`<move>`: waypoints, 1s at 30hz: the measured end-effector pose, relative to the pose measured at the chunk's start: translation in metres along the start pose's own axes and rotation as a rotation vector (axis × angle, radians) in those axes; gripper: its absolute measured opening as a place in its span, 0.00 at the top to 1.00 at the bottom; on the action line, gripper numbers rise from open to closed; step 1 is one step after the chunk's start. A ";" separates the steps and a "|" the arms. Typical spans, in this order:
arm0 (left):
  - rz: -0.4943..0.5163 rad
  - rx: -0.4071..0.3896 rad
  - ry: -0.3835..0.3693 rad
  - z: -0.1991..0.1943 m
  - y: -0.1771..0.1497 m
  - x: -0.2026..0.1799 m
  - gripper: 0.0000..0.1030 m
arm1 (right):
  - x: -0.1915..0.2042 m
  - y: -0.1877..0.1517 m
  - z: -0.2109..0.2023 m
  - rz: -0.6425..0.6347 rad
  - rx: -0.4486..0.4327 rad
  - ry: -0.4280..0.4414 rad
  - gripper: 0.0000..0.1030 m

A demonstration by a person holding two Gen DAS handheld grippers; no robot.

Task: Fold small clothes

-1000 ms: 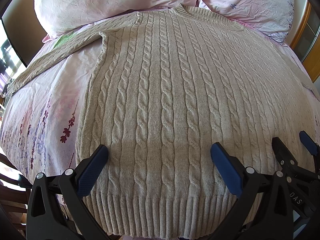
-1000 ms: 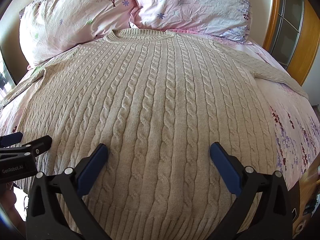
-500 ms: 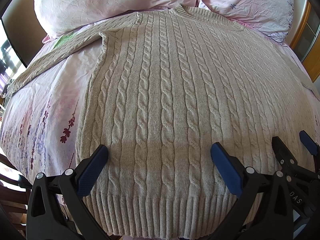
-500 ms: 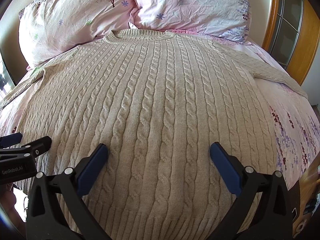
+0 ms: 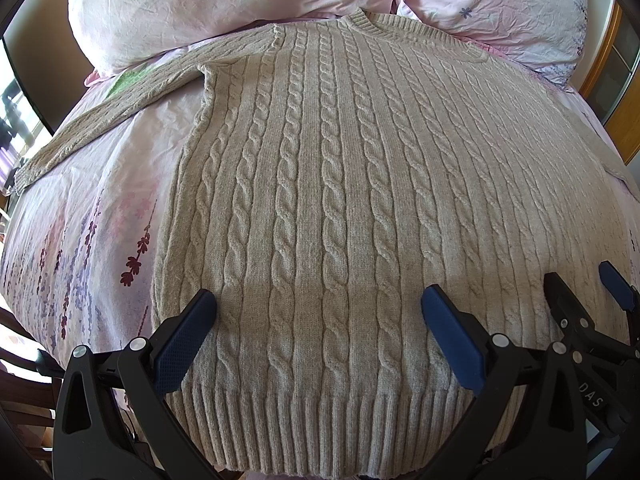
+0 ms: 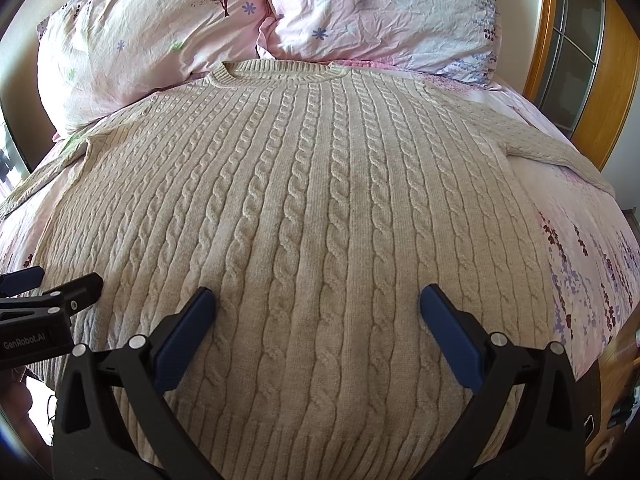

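While spread flat on one floral pink bedsheet point(image 5: 80, 216): one beige cable-knit sweater point(image 5: 320, 200), ribbed hem nearest, right cuff cut off. Two crumpled pink pillows point(image 6: 380, 12) behind collar. Two grippers, left gripper point(image 5: 318, 336) and right gripper point(image 6: 316, 332), jaws wide above hem, gripping nothing.

No change is observed across the interval: the left gripper point(image 5: 318, 318) and right gripper point(image 6: 317, 316) hold the same open stance over the hem end of the sweater point(image 5: 340, 200), whose cables sit between the jaws exactly as one second ago.
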State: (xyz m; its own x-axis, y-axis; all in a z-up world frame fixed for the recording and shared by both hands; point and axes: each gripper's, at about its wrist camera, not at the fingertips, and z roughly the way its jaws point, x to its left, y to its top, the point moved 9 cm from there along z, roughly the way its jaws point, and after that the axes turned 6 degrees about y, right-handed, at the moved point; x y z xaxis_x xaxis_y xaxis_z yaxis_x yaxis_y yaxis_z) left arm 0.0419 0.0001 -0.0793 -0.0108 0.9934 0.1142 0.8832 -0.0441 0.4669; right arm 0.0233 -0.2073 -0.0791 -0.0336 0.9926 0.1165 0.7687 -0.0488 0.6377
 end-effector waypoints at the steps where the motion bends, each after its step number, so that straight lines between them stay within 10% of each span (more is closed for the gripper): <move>1: 0.000 0.000 0.000 0.000 0.000 0.000 0.01 | 0.000 0.000 0.000 0.000 0.000 0.000 0.02; 30: 0.000 -0.001 0.000 0.000 0.000 0.000 0.01 | 0.003 0.002 -0.002 -0.002 -0.004 -0.002 0.02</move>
State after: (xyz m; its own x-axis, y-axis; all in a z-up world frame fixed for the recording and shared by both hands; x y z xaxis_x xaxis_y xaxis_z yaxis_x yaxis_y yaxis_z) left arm 0.0420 0.0001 -0.0792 -0.0110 0.9934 0.1144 0.8826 -0.0441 0.4680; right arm 0.0232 -0.2045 -0.0759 -0.0338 0.9930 0.1132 0.7660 -0.0470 0.6412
